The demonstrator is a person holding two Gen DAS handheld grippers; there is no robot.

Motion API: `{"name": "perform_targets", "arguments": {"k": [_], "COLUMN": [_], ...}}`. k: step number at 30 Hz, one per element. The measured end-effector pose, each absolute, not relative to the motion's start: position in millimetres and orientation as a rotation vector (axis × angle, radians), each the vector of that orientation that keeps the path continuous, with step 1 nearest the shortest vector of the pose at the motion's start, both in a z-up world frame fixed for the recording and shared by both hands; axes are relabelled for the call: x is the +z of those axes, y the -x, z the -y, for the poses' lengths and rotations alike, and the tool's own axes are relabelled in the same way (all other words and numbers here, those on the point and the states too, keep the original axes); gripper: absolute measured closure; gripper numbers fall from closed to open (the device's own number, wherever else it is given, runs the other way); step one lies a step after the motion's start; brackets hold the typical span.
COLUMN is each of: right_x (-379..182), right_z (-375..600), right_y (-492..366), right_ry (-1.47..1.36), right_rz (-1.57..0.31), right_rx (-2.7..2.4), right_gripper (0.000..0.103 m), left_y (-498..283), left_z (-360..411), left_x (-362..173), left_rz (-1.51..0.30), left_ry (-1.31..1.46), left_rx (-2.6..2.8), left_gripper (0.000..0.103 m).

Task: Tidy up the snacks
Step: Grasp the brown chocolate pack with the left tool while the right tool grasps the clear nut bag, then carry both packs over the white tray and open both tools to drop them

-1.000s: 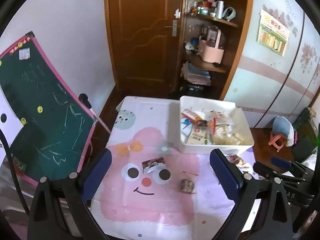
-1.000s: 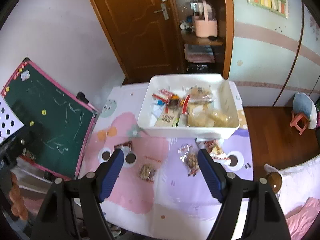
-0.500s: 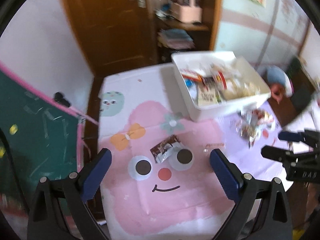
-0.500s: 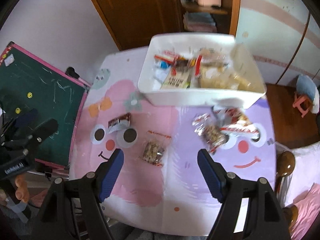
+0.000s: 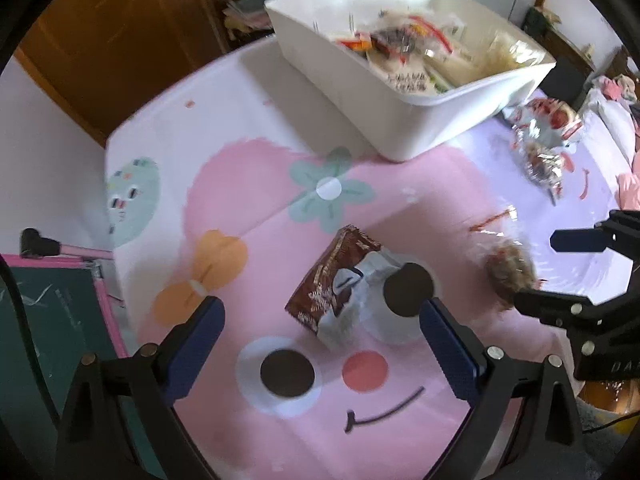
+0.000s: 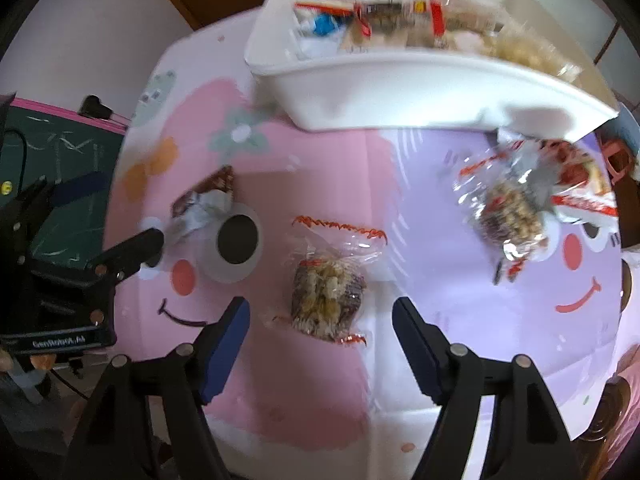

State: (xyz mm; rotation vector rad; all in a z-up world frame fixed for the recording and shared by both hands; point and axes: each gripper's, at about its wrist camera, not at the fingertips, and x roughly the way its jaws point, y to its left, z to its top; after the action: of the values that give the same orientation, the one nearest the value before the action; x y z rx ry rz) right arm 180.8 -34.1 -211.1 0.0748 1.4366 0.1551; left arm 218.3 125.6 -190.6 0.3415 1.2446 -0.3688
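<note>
A white bin (image 5: 400, 120) full of snack packs stands at the table's far side; it also shows in the right wrist view (image 6: 400, 88). A brown and silver wrapper (image 5: 336, 284) lies just ahead of my open, empty left gripper (image 5: 320, 344). A clear pack of nutty snack (image 6: 326, 296) lies just ahead of, almost between, the fingers of my open, empty right gripper (image 6: 320, 340). A pile of clear and red packs (image 6: 524, 196) lies near the bin's right corner. The right gripper shows at the right of the left wrist view (image 5: 576, 272).
A pink and lilac cartoon cloth (image 5: 240, 208) covers the table. A green chalkboard with pink frame (image 5: 48, 320) leans left of the table. A wooden door and shelves (image 5: 120, 20) stand behind. The left gripper shows at the left of the right wrist view (image 6: 100, 232).
Both grippers have come down and forward towards the table. The brown wrapper and the nutty pack now sit much closer to the fingers. Both stay open.
</note>
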Motion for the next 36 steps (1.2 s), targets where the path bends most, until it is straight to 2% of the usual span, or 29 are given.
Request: {"name": "perform_targets", "arguments": {"k": [4,7,9,13,18,20,22,36], "right_x": [-229.8,-238.5,-242.6,-238.7,-239.3,-238.4,-237.4,-212.8], "right_z": [29.9,28.5,28.1,26.2,28.8,29.8,32.2,35.0], "right_y": [-182.9,-183.2,-183.8,-182.5,-179.0,-175.4,-171.6,-163.2], "right_ry": [-0.082,-0.077,-0.082,-0.066,-0.058,-0.049,-0.042,-0.039], "right_rz": [-1.476,-1.493,-1.501,-1.489,-1.486,-1.485,-1.488,-1.445], "right_rx": [0.139,0.127,0.123,0.112,0.106,0.103,0.105,0.115], "right_gripper": [0.036,0.042,0.046,0.05,0.054,0.055,0.055,0.056], "left_y": [-230.5,-236.9,-239.6,-243.2,-245.1,-246.3,-246.9,-222.1], "left_z": [-121.4,-119.5,-118.9,-116.0,-116.8,-117.7,-118.9,-124.1], "left_x": [-214.5,-226.4,-233.3,-244.6,-247.9,-248.0,-248.0,-227.5], "left_rz": [-1.279,-1.297,-1.316,-1.333,-1.335,-1.329,-1.324,-1.344], "left_ry": [-0.354,-0.356,-0.349,-0.352,-0.332,-0.323,-0.308,-0.176], "left_rx": [-0.402,-0.419,-0.429,-0.437,-0.449,-0.444,-0.434,-0.373], "left_gripper": [0.008,0.015,0.026,0.036,0.057,0.06,0.067,0.073]}}
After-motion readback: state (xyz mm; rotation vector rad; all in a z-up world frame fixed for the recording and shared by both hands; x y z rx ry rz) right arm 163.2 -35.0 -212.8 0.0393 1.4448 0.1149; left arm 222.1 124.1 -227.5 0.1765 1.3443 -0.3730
